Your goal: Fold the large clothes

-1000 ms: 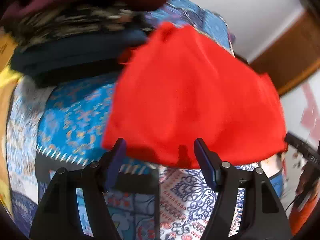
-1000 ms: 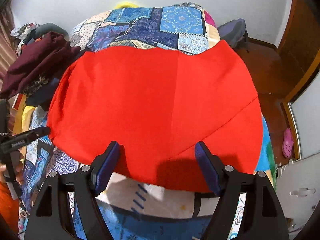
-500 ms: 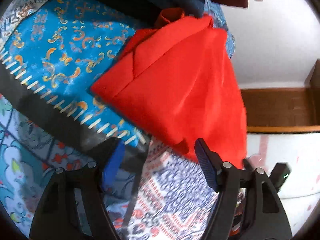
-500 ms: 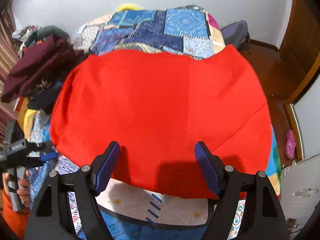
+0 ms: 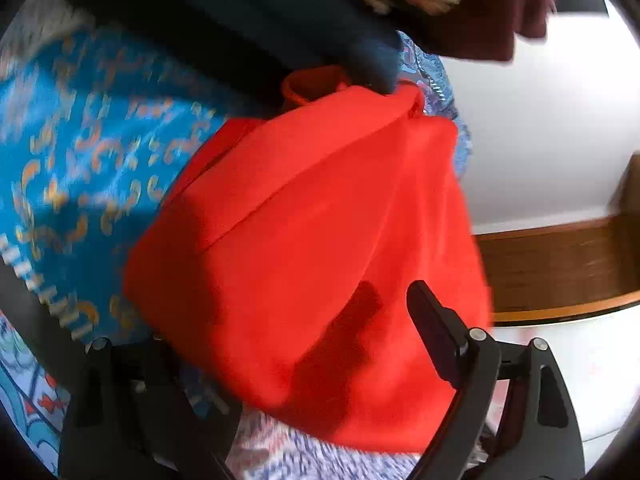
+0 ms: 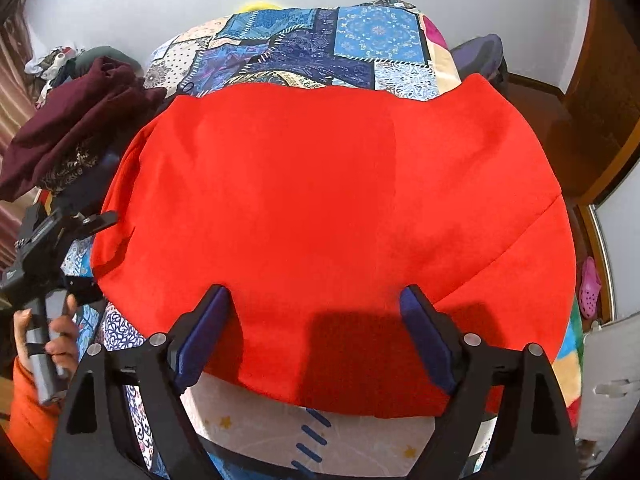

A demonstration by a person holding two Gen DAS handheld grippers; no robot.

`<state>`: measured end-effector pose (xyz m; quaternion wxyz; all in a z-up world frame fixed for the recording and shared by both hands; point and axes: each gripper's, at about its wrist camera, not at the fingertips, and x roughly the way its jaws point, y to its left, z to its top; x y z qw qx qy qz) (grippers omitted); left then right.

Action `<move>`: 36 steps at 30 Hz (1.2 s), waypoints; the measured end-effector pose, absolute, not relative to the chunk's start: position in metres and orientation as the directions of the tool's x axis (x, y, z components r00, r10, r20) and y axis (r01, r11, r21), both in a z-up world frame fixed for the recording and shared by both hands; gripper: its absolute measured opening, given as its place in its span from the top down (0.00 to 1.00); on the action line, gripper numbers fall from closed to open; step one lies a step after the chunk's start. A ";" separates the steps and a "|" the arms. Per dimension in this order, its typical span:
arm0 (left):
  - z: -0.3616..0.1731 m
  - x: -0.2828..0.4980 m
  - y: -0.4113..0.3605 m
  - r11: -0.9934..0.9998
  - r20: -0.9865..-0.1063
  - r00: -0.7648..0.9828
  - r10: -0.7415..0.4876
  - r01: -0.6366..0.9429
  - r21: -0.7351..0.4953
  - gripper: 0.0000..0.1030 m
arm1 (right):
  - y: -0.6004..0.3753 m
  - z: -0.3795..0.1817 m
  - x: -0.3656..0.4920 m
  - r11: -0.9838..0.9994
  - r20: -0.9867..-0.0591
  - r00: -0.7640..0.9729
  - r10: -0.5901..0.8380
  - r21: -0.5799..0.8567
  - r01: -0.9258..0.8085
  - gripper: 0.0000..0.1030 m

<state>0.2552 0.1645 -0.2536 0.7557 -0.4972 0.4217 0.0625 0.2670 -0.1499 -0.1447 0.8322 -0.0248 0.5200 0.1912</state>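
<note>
- Opening wide, the right gripper (image 6: 316,328) is hovering over the red garment's (image 6: 332,216) near hem, pinching nothing.
- The left gripper (image 5: 280,344) is also spreading, empty.
- The garment is lying folded on the patchwork bedspread (image 6: 340,44), beside a pile of dark clothes (image 6: 76,124).

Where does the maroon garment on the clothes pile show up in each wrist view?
Left wrist: maroon garment at the top right edge, blurred.
Right wrist: maroon garment at the left, left of the red cloth.
Shared landmark: the red cloth on the patchwork bedspread.
</note>
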 end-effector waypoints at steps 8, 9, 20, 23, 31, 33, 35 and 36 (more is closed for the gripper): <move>-0.223 0.270 0.136 0.590 -0.732 0.665 -0.148 -0.535 -0.605 0.88 | -0.146 -0.128 0.269 0.926 -0.875 0.403 0.267 0.118 -0.358 0.17; -0.214 0.267 0.134 0.597 -0.717 0.681 -0.149 -0.516 -0.614 0.89 | -0.145 -0.122 0.270 0.925 -0.871 0.413 0.266 0.110 -0.364 0.17; -0.112 0.211 0.142 0.606 -0.494 0.847 -0.198 -0.290 -0.741 0.90 | -0.089 -0.104 0.282 0.879 -0.867 0.426 0.260 0.029 -0.476 0.17; -0.080 0.199 0.139 0.643 -0.445 0.880 -0.168 -0.244 -0.726 0.91 | -0.064 -0.117 0.274 0.824 -0.900 0.323 0.291 0.064 -0.563 0.17; -0.046 0.162 0.147 0.698 -0.406 0.908 -0.102 -0.225 -0.679 0.91 | -0.003 -0.138 0.219 0.666 -0.895 0.132 0.426 0.212 -0.716 0.17; -0.045 0.157 0.142 0.706 -0.418 0.902 -0.105 -0.228 -0.670 0.91 | 0.001 -0.140 0.214 0.637 -0.890 0.089 0.447 0.247 -0.730 0.17; -0.052 0.164 0.135 0.725 -0.430 0.896 -0.109 -0.224 -0.652 0.91 | -0.002 -0.137 0.211 0.633 -0.885 0.084 0.458 0.259 -0.729 0.17; -0.048 0.164 0.131 0.735 -0.432 0.895 -0.112 -0.218 -0.642 0.91 | -0.006 -0.134 0.210 0.637 -0.879 0.093 0.467 0.261 -0.725 0.17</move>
